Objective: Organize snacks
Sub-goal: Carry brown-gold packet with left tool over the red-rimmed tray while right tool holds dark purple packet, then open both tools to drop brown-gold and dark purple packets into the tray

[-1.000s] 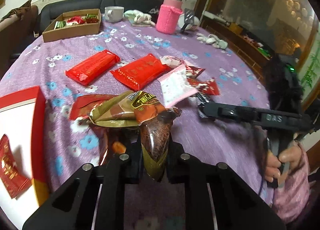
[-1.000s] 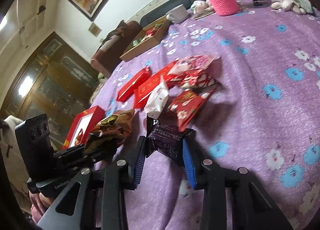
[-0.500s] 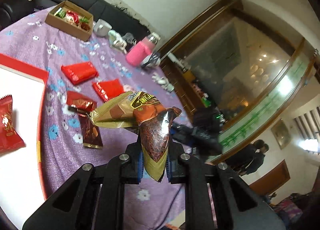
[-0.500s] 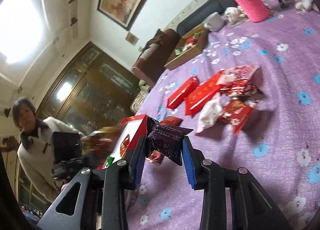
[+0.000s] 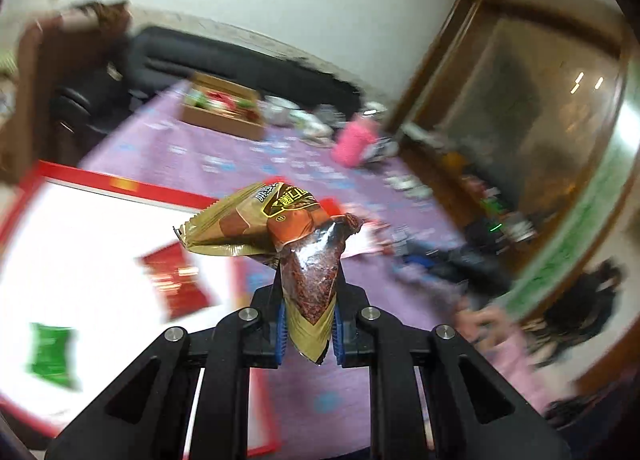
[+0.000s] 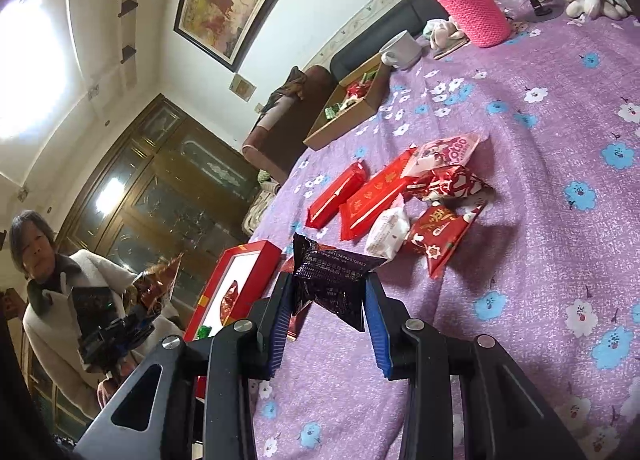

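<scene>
Left tongs (image 5: 308, 324): clamped on a gold-brown snack packet (image 5: 276, 227), held above the red box (image 5: 120, 185), which looks blurred.
Right tongs (image 6: 324, 316): pinching a dark purple packet (image 6: 332, 280) over the tabletop (image 6: 540, 260).

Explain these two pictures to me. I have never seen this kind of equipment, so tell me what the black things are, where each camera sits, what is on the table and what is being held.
There is no robot here: a person holds a hand-operated two-finger gripper in each hand, and each carries a wide-angle camera looking along its fingers. The left gripper is shut on a gold and brown snack packet, above a red-edged white box that holds a red packet and a green one; that picture is blurred. The right gripper is shut on a dark purple packet. Its view shows the purple flowered tablecloth with red packets and a white one, a cardboard box of sweets, a mug and a bottle in a pink knitted sleeve.
</scene>
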The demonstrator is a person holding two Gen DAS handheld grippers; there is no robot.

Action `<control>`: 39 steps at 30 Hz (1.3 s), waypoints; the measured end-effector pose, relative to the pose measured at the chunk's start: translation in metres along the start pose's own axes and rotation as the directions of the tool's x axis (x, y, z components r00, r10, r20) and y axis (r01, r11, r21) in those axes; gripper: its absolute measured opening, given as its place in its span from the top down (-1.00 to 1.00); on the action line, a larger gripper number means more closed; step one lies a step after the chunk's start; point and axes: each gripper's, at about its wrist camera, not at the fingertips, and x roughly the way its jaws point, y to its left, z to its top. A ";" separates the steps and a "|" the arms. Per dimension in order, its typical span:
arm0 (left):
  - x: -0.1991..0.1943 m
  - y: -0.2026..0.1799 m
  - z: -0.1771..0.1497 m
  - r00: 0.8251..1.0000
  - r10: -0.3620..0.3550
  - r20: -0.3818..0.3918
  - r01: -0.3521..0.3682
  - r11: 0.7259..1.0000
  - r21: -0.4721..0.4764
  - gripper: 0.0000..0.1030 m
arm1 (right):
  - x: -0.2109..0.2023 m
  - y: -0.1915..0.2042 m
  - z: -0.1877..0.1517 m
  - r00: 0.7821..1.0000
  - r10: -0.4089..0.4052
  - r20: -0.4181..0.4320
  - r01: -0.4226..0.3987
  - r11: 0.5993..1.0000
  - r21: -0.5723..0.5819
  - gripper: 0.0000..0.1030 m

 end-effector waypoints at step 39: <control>-0.073 0.096 -0.065 0.873 0.487 -0.019 -0.487 0.873 0.010 -0.17 | 0.163 0.142 -0.043 0.927 0.267 -0.263 -0.261 0.964 0.058 -0.39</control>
